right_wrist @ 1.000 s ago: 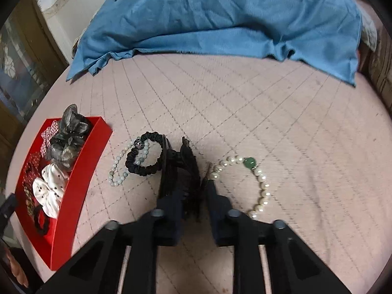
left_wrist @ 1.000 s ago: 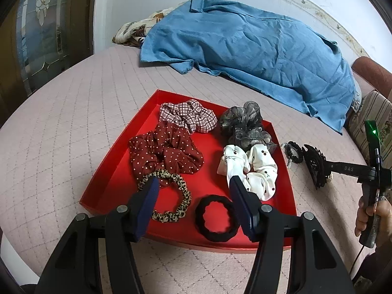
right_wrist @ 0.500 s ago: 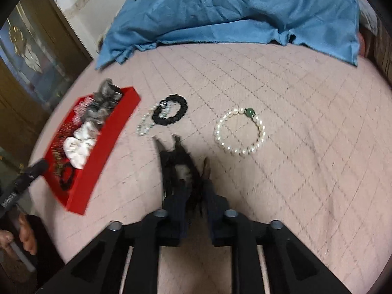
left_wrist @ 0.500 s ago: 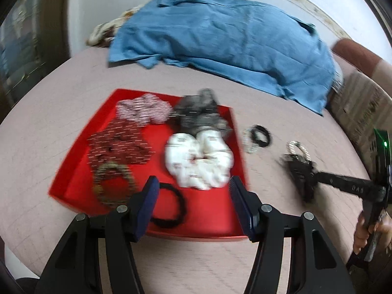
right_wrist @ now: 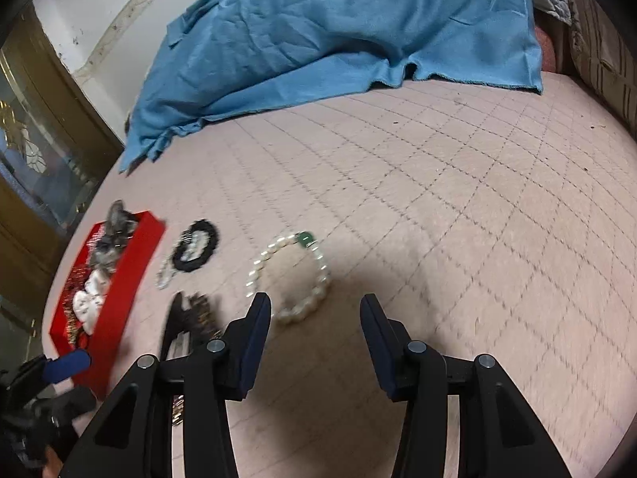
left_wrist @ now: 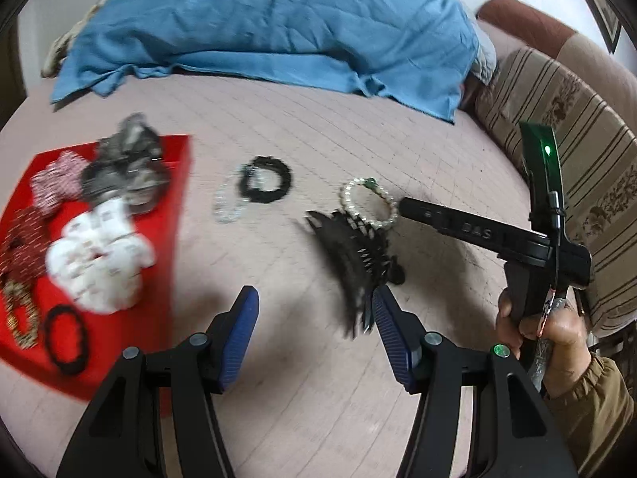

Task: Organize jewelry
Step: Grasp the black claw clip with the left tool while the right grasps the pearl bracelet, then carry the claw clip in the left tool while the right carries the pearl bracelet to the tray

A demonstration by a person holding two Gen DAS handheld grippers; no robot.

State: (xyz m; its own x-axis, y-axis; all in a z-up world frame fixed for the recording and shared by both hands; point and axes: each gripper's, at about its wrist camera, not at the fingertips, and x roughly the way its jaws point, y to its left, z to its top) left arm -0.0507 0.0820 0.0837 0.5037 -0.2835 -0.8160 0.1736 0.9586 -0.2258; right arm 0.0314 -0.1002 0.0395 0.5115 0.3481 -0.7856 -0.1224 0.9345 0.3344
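The right gripper [right_wrist: 315, 318] is opening its jaws, and there is nothing between them; the black hair claw [right_wrist: 187, 324] lies on the pink bed cover [right_wrist: 458, 207] just to the left of its left finger, clear of the pads. The pearl bracelet [right_wrist: 288, 275] with one green bead sits on the cover right in front of that gripper, near the fingertips but not touched.

The left gripper [left_wrist: 314, 314] is about half open and holds nothing; only bare cover shows between its blue pads [left_wrist: 241, 334]; the hair claw [left_wrist: 354, 259] lies just beside its right finger.

A black hair tie [left_wrist: 264, 179] and a small clear bead bracelet [left_wrist: 229, 205] lie close together on the cover, between the pearl bracelet [left_wrist: 370, 203] and the red tray [left_wrist: 175, 199]. The tray holds soft scrunchies: a white one [left_wrist: 99, 263], a grey one [left_wrist: 127, 171], a checked one [left_wrist: 53, 181], a dark red dotted one [left_wrist: 20, 247], a spotted thin one [left_wrist: 18, 314], and a black ring [left_wrist: 65, 336].

A big blue cloth [left_wrist: 278, 20] lies at the far side of the bed; a person's hand [left_wrist: 557, 330] grips the handle of the right tool.
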